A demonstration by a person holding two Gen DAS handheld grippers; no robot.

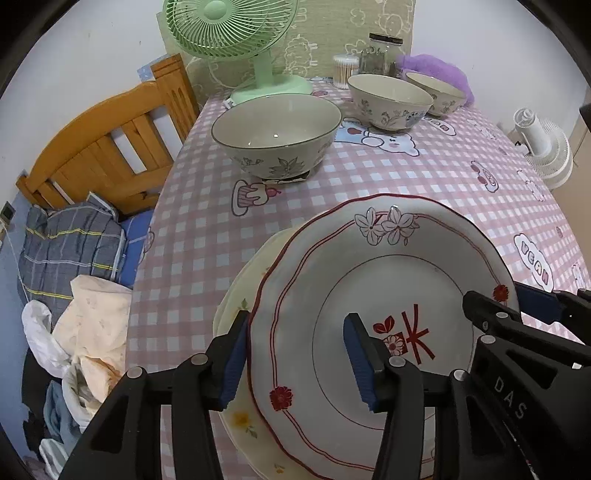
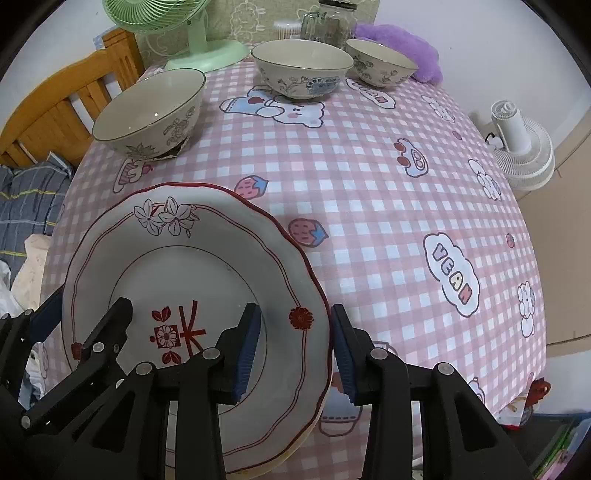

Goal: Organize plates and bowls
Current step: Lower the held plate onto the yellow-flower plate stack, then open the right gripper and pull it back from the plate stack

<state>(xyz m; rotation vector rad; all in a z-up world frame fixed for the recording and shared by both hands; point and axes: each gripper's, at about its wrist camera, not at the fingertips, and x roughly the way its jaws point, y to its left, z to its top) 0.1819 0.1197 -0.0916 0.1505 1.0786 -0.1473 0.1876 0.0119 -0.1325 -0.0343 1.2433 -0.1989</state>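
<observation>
A white plate [image 1: 332, 277] [image 2: 184, 266] with a red rim and flower prints lies on a cream floral plate [image 1: 240, 417], shifted to the right of it. My left gripper [image 1: 296, 332] is open and straddles the white plate's left rim. Its outer pad lies beside the rim and its inner pad is over the well. My right gripper [image 2: 295, 317] is open and straddles the right rim the same way. Three flower-patterned bowls stand apart farther back: a large bowl [image 1: 275, 133] [image 2: 147, 107], a middle bowl [image 1: 389, 99] [image 2: 301, 66] and a small bowl [image 1: 436, 88] [image 2: 382, 61].
The pink checked tablecloth [image 2: 369, 177] covers the table. At its far edge stand a green fan [image 1: 229, 33], a glass jar [image 1: 380, 51], a cotton-swab tub [image 1: 345, 70] and a purple plush [image 2: 402, 44]. A wooden bed frame [image 1: 110, 140] is left, a white fan [image 2: 517, 140] right.
</observation>
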